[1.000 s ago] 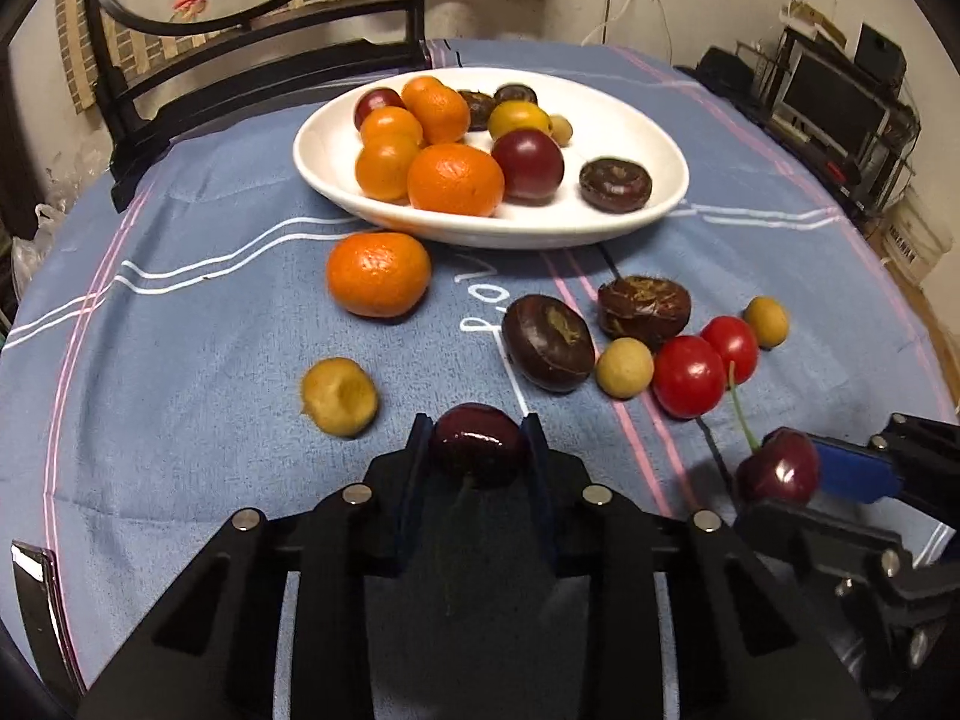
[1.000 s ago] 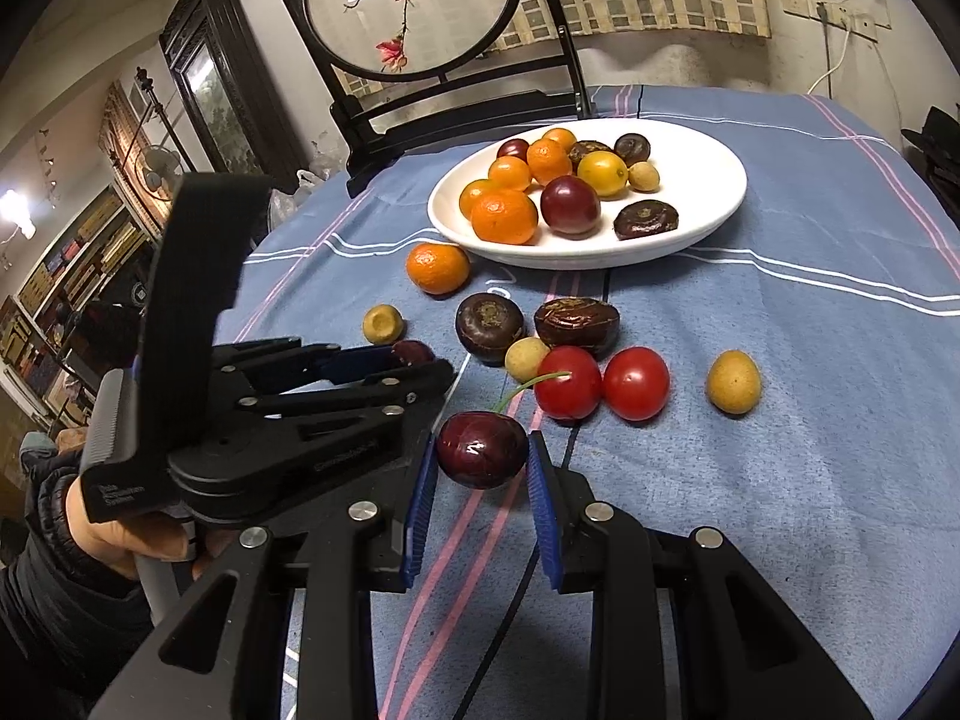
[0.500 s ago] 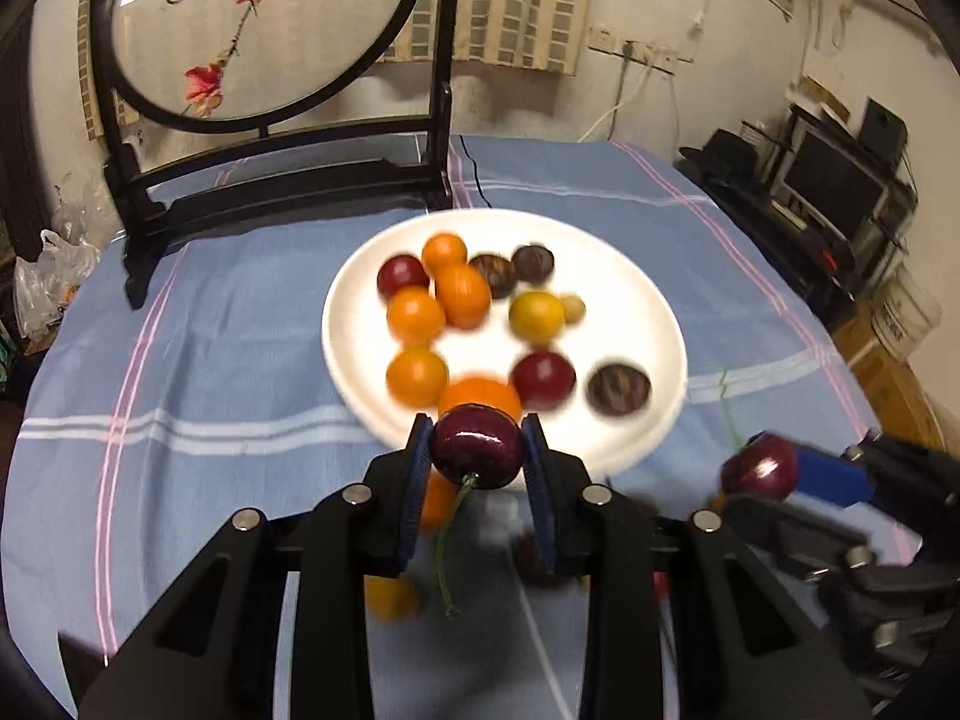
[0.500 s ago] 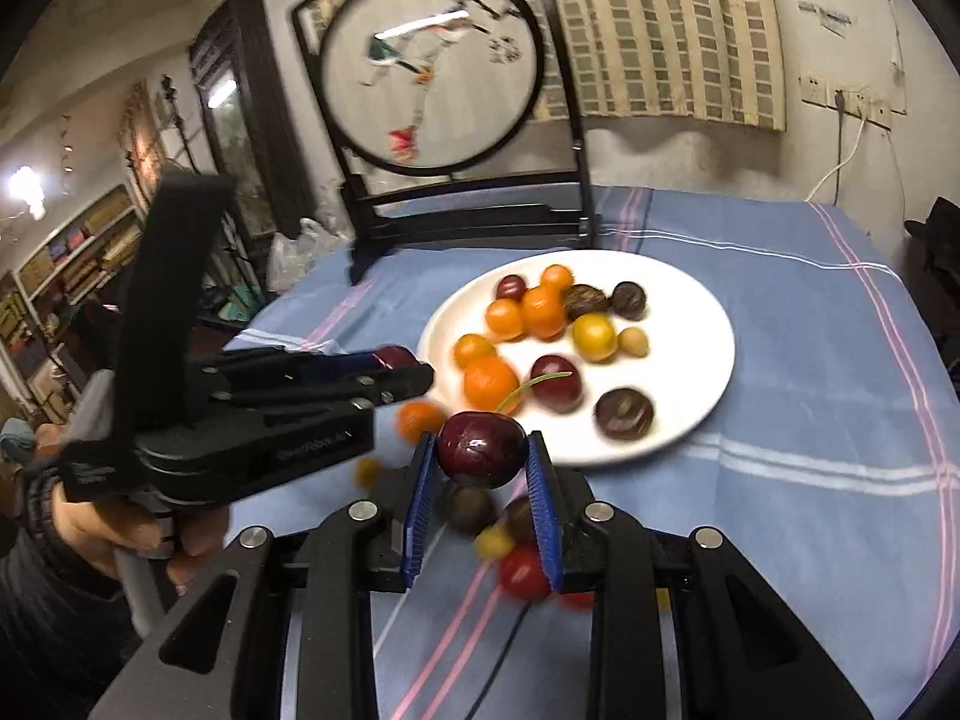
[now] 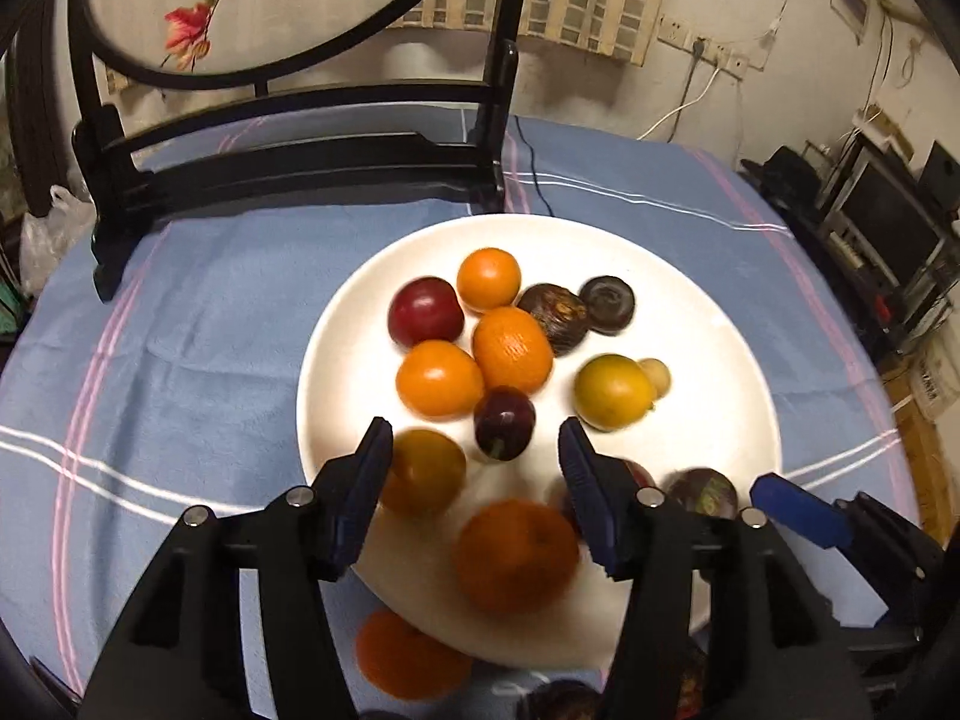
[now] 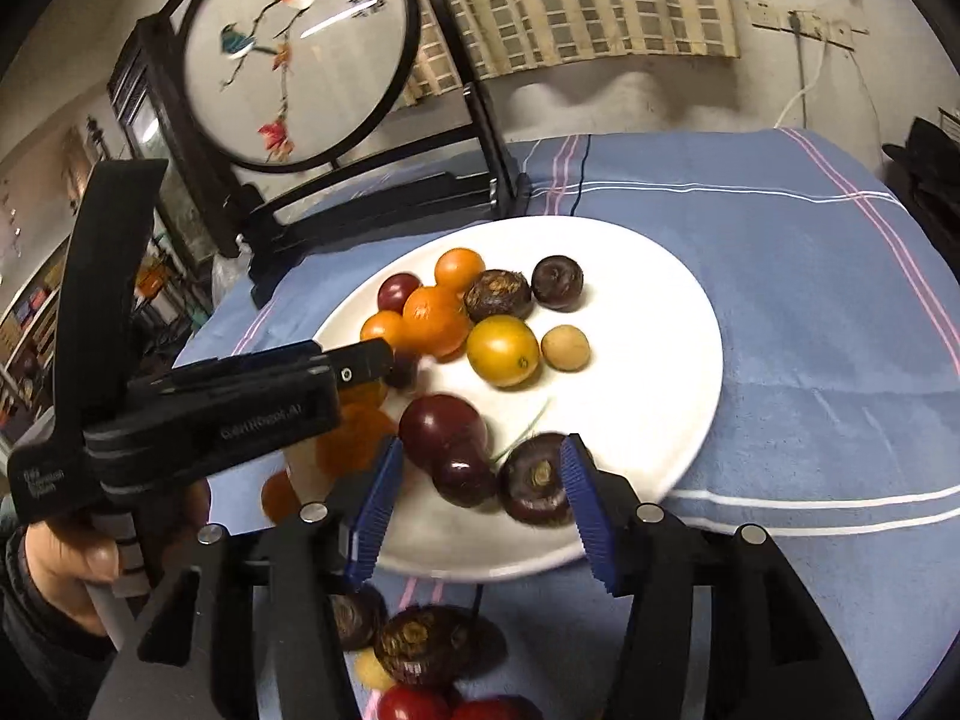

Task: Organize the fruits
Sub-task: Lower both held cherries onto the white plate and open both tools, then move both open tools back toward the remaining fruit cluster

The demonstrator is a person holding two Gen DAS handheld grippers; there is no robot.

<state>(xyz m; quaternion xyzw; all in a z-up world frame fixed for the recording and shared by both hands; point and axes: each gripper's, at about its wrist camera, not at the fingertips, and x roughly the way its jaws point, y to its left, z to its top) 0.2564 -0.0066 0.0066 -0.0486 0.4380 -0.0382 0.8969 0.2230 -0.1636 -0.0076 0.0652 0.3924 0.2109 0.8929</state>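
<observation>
**Both tongs let go over the plate**

From the left, we see a hand (image 6: 72, 558) gripping the left tongs (image 5: 474, 450) above the near-left part of the white plate (image 5: 720, 324). Their jaws are opening, and a dark cherry (image 5: 504, 422) shows in the gap between them, clear of both pads, beside the oranges (image 5: 440, 379). We cannot tell whether it has landed on the plate.

Further right, our right tongs (image 6: 477, 495) hang over the plate's near edge, jaws opening as well. A second cherry (image 6: 464, 474) with a green stem shows between them, touching neither pad, just beside a larger plum (image 6: 443, 427) and a brown chestnut (image 6: 534, 480).

The plate sits on a blue tablecloth (image 6: 810, 276). More fruit lies on the cloth, near us: an orange (image 5: 408, 654) on the left, chestnuts (image 6: 429, 642) and red tomatoes (image 6: 414, 702) on the right.
</observation>
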